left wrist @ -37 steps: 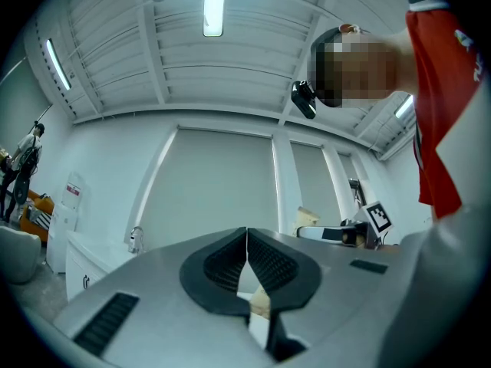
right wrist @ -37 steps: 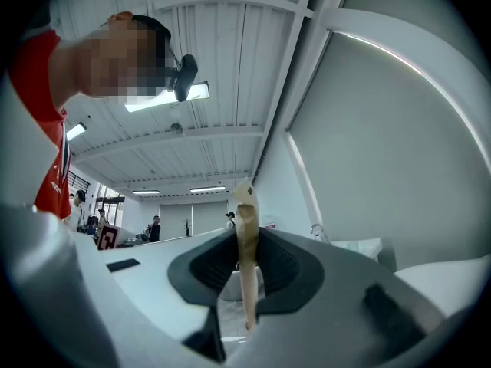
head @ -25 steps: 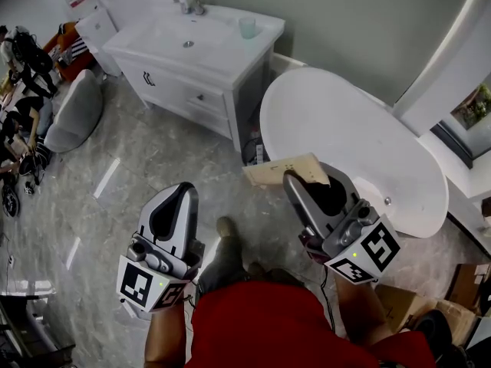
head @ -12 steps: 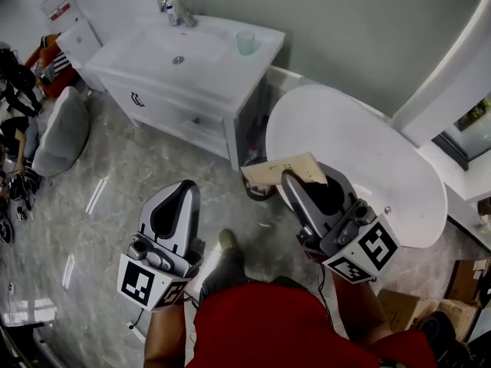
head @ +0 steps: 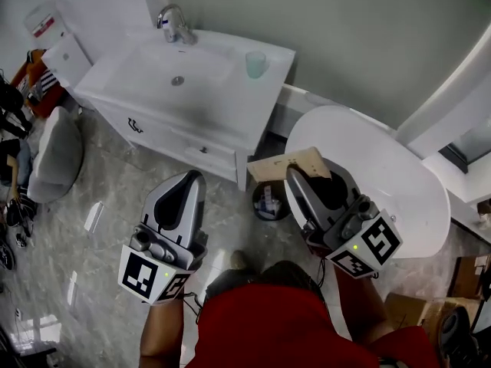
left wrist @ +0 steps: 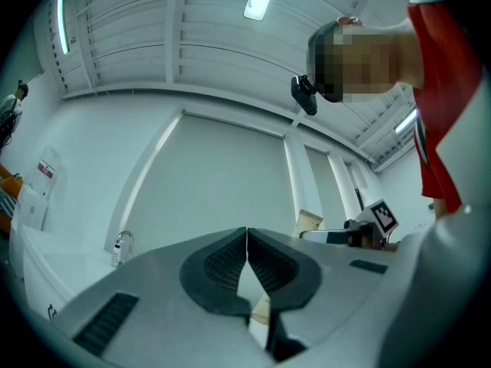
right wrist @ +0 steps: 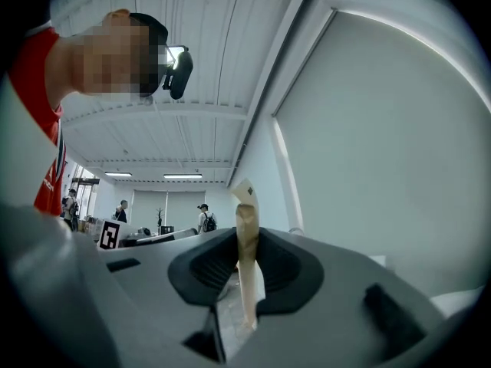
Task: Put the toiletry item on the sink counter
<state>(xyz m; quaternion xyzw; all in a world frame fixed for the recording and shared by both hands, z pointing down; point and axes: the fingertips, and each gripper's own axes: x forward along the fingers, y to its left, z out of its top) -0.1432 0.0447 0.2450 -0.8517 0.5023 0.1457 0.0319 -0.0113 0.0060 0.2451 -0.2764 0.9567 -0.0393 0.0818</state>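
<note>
My right gripper (head: 294, 175) is shut on a flat tan packet, the toiletry item (head: 288, 165), which sticks out past the jaw tips toward the wall. In the right gripper view the packet (right wrist: 245, 244) stands on edge, pinched between the dark pads. My left gripper (head: 190, 181) is shut with nothing in it; its pads meet in the left gripper view (left wrist: 246, 245). The white sink counter (head: 222, 71) lies ahead and to the left, with a chrome faucet (head: 173, 24) at the back and a clear cup (head: 255, 64) on its right end. Both grippers are held short of the counter, above the floor.
A white oval bathtub (head: 391, 182) fills the right side, under and behind the right gripper. A small bin (head: 268, 200) sits on the floor between the sink cabinet and the tub. Grey cushion (head: 52, 153) and clutter lie far left. People stand far off in the right gripper view.
The view has shifted toward the sink counter, which now sits nearer and more central. Both grippers kept their states; the packet stays clamped in the right one.
</note>
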